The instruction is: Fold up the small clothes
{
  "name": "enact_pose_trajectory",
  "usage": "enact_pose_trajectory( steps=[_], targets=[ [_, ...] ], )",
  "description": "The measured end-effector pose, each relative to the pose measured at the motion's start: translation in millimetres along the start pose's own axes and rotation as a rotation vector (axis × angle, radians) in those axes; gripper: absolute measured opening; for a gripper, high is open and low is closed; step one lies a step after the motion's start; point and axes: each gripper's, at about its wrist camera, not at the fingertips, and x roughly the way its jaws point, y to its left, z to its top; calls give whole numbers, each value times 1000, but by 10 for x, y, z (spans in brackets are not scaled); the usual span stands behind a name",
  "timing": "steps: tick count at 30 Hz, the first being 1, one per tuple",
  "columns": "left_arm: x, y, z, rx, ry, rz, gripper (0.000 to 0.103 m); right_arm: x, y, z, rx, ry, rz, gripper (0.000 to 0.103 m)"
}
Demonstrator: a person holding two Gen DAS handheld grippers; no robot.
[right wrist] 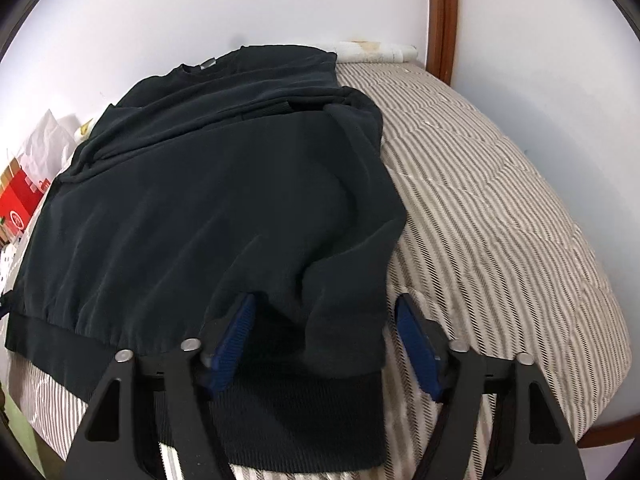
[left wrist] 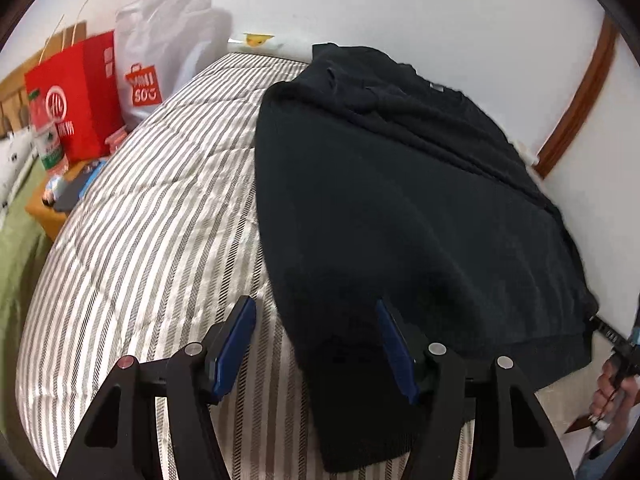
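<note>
A black sweatshirt [left wrist: 400, 200] lies spread on a striped bed [left wrist: 152, 208], sleeves folded in across its body, ribbed hem toward me. My left gripper [left wrist: 316, 320] is open at the hem's left corner, with the ribbed band between its blue pads [left wrist: 236, 344]. In the right wrist view the sweatshirt [right wrist: 200, 200] fills the middle of the bed [right wrist: 500, 220]. My right gripper [right wrist: 324, 316] is open at the hem's right corner, with a bunched fold of cloth between its pads [right wrist: 418, 344]. Neither gripper is closed on the cloth.
A red paper bag [left wrist: 80, 96] and a white Miniso bag [left wrist: 160, 52] stand left of the bed by a small wooden table [left wrist: 52, 208] with a bottle [left wrist: 48, 140]. A white wall runs behind the bed; a wooden frame [right wrist: 442, 20] stands at its far end.
</note>
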Motion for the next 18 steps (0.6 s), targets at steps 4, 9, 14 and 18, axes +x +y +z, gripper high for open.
enact_pose_trajectory(
  steps=[4, 9, 14, 18],
  targets=[
    [25, -160, -9, 76, -14, 86, 37, 62, 52, 10, -23, -15, -11, 46],
    [-12, -151, -4, 51, -12, 78, 9, -2, 103, -9, -87, -27, -34, 13],
    [-134, 120, -58, -98, 6, -25, 8, -123, -60, -53, -47, -18, 23, 10],
    [-299, 141, -217, -107, 4, -61, 7, -255, -161, -152, -28, -31, 61, 9]
  ],
)
